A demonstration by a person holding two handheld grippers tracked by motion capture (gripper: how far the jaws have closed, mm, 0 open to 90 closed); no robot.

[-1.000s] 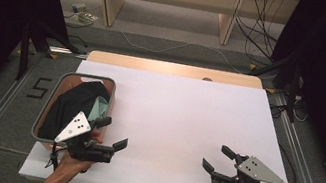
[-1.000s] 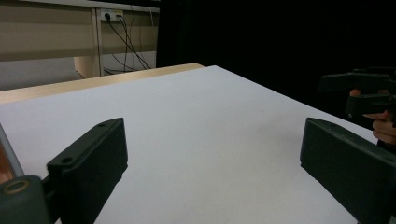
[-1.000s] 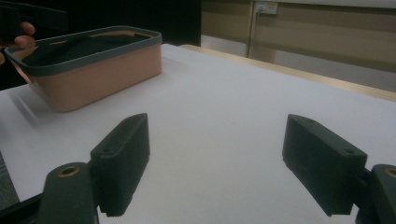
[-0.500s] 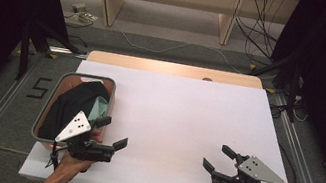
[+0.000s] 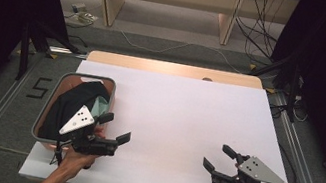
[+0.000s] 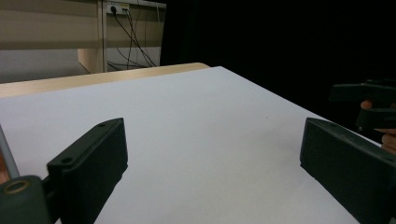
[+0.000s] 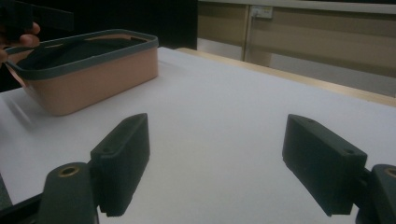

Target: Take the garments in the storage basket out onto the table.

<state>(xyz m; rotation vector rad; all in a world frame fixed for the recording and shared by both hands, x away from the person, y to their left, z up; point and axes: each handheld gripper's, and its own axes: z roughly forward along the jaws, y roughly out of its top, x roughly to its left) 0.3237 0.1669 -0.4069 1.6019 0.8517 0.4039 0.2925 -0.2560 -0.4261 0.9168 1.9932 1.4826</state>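
Note:
My left gripper (image 5: 115, 128) is held over the table's front left, just right of a salmon basket (image 5: 87, 77) with a grey rim. Its jaws stand wide open with only the white table top (image 5: 172, 113) between them, as the left gripper view (image 6: 212, 168) confirms. My right gripper (image 5: 219, 157) hovers near the front right, open too, with nothing between its jaws (image 7: 215, 172). The basket (image 7: 93, 84) holds a dark cloth (image 5: 72, 106) and a pale green item (image 5: 100, 107).
The other gripper (image 6: 369, 100) appears at the right edge of the left gripper view. Wooden shelving legs and cables (image 5: 262, 33) lie on the floor beyond the table's far edge. Dark curtains close off both sides.
The left gripper has shifted very slightly away from the front edge; the right gripper and the basket have kept still.

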